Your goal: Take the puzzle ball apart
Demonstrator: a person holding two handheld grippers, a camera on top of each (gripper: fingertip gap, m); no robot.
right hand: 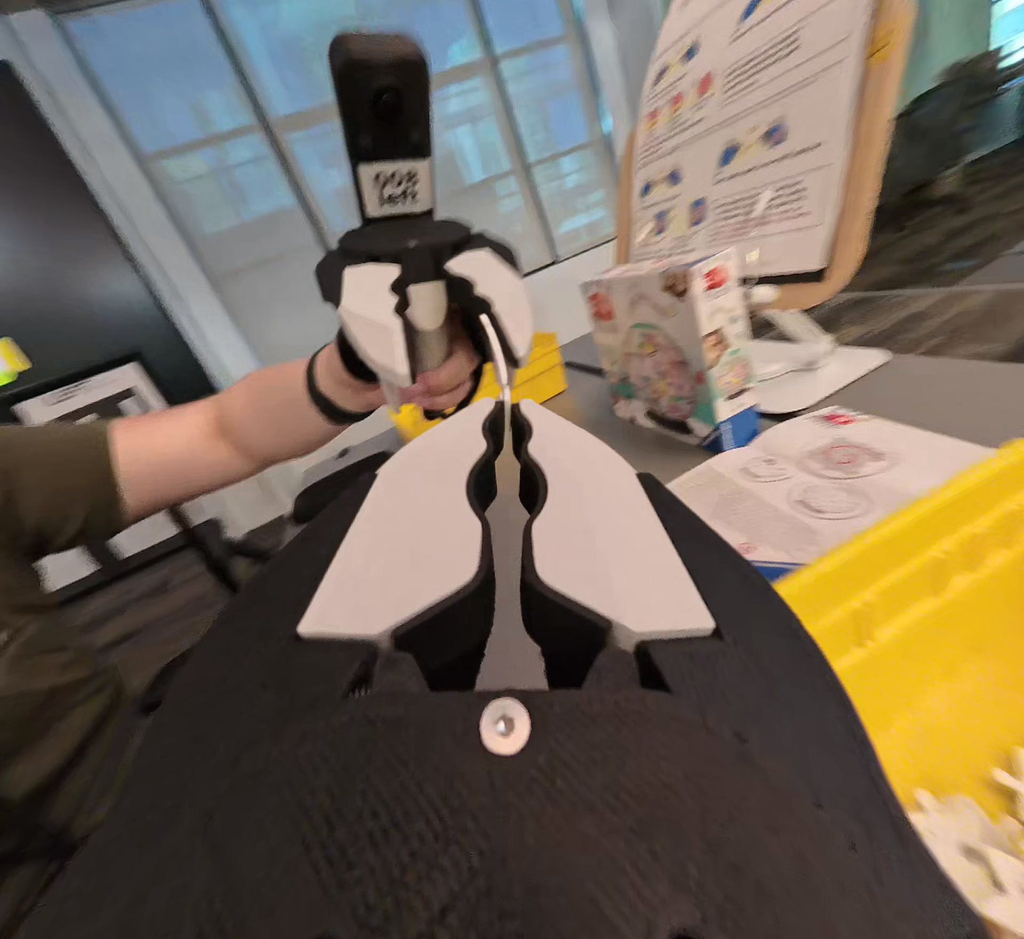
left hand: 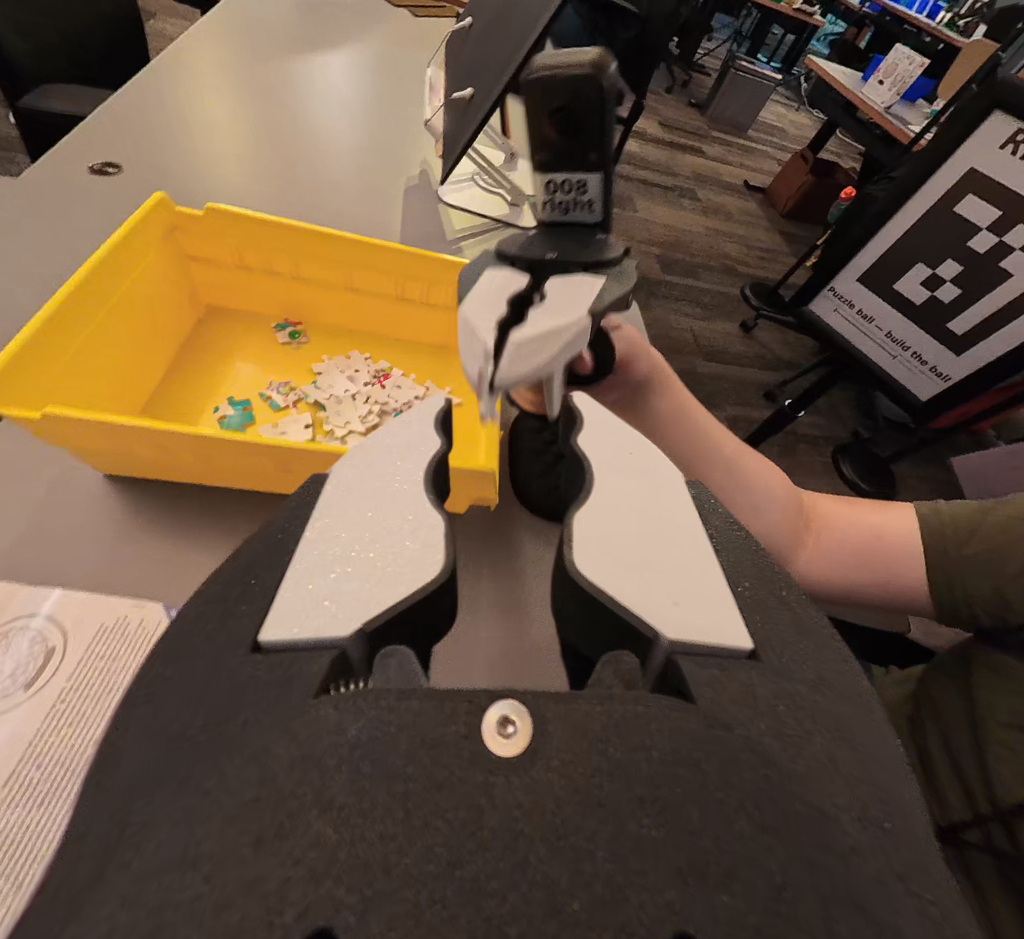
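Left wrist view: binned puzzle pieces (left hand: 354,394) ahead-left of splayed, empty left gripper (left hand: 510,407)

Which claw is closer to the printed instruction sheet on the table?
The left. The left claw hovers right beside the instruction sheet, which lies just to its left. The right claw is farther off, past the yellow bin.

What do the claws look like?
Left claw and right claw each have two grey wavy-edged fingers on a black body with a silver screw. A black camera with a white label tops each. The person wears olive sleeves and black straps.
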